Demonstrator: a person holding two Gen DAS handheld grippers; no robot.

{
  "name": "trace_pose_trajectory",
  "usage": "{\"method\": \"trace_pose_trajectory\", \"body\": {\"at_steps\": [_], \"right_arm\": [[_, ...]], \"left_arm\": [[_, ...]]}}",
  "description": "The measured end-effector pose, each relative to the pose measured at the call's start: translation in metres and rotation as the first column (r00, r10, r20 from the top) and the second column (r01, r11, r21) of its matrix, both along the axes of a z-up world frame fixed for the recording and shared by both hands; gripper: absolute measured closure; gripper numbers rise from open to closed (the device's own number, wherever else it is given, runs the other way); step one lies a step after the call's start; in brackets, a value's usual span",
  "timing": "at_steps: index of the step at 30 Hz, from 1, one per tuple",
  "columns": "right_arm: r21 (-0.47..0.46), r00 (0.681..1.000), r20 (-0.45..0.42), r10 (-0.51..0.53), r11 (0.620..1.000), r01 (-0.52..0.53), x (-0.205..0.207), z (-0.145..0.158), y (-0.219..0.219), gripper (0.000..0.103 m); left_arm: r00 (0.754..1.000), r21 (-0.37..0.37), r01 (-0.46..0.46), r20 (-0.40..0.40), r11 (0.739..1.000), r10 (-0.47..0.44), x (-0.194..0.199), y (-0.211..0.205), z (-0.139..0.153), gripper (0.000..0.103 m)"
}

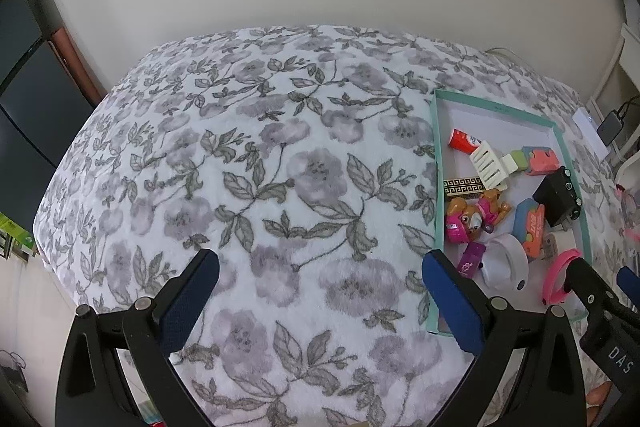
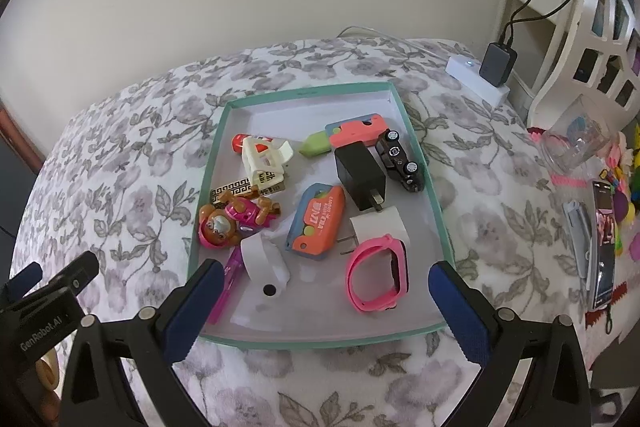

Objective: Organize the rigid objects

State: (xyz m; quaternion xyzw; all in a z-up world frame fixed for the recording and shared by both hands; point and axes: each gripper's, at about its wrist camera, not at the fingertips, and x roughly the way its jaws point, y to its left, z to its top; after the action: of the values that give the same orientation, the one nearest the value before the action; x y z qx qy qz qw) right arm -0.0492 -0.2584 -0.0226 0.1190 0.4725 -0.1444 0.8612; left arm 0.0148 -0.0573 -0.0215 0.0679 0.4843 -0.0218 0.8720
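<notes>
Toys in the tray

Now we hold both grippers wide open with nothing in them. Our left gripper [image 1: 320, 291] is over the flowery blanket [image 1: 260, 167]. Our right gripper [image 2: 326, 301] is over the green tray [image 2: 424, 163], near the pink watch [image 2: 370, 277]. The toy dog [image 2: 236, 217] and black plug [image 2: 360, 173] lie inside.

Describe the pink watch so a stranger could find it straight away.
Look in the teal-rimmed tray on the floral bedspread. The pink watch lies at its near right corner, just in front of the white plug adapter. It is the only looped pink strap with a dark face.
</notes>
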Motion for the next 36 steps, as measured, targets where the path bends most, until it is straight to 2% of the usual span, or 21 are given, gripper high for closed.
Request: {"method": "trace_pose_trajectory", "body": {"at_steps": [36], "right_arm": [[-0.007, 1.000, -0.016, 0.012, 1.000, -0.012, 0.0023, -0.0033, 0.0017, 0.000]], "left_arm": [[0.999, 0.028, -0.053, -0.011, 0.998, 0.053, 0.0026, 0.0003, -0.0034, 0.002]]}}
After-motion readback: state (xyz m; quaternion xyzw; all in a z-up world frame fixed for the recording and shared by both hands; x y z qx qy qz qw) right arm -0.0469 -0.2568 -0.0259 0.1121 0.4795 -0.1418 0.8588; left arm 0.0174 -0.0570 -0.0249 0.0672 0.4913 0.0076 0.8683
